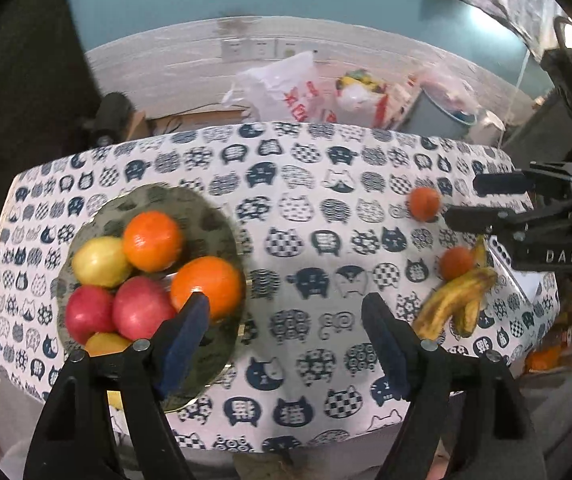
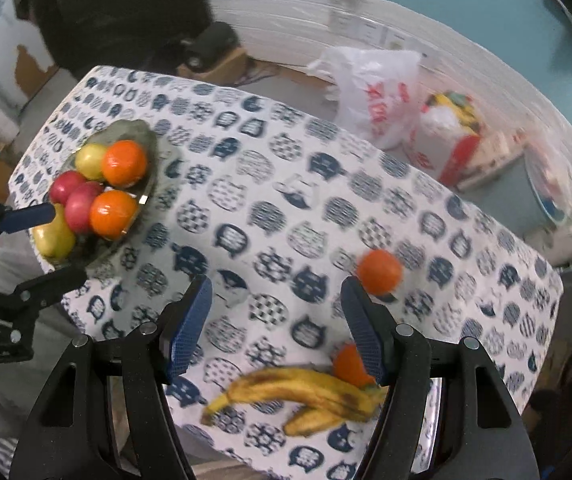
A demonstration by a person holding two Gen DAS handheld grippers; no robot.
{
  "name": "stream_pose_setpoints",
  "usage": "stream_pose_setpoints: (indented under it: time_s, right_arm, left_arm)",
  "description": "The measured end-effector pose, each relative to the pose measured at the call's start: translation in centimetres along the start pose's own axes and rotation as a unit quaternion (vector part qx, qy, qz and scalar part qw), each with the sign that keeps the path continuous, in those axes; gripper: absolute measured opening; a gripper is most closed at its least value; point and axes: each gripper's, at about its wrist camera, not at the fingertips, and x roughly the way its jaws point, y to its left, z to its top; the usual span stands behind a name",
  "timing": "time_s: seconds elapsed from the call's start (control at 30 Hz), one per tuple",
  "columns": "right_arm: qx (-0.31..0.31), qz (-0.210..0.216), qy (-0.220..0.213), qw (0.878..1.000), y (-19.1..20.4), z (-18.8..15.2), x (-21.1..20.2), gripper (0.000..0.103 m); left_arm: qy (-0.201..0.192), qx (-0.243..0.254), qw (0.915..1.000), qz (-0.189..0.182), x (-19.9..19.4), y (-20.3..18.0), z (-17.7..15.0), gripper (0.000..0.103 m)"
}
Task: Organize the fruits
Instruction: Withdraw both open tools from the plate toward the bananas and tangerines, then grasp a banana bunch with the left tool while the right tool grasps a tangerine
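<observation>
Above the cat-print tablecloth (image 1: 306, 216), the left gripper (image 1: 286, 316) hangs with jaws spread and nothing between them, just beside the plate (image 1: 213, 216) holding oranges (image 1: 151, 240), red apples (image 1: 141, 306) and yellow fruit. Well away from the plate, the right gripper (image 2: 275, 312), also spread and empty, hovers near the bananas (image 2: 302, 394) and two tangerines (image 2: 380, 271).

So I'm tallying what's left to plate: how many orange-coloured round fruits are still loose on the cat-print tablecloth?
2. One small orange fruit lies alone on the cloth; the other touches the stem end of the yellow banana bunch, partly hidden by the right gripper.
</observation>
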Motion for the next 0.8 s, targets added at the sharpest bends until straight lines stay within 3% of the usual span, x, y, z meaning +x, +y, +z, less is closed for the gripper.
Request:
stream_pose_setpoints:
  time_s: [0.4,0.8]
  right_arm:
    - [0.066,-0.023,0.013,0.997,-6.2,-4.8,-0.4,0.067]
    - [0.142,-0.039,0.035,0.988,-10.6,-9.8,0.3,0.067]
  left_arm:
    - [0.036,0.085,0.9943,-0.053,2.9,-8.1,0.3,0.080]
    - [0.069,0.173,0.9788,-0.084,7.1,-14.2,-0.4,0.080]
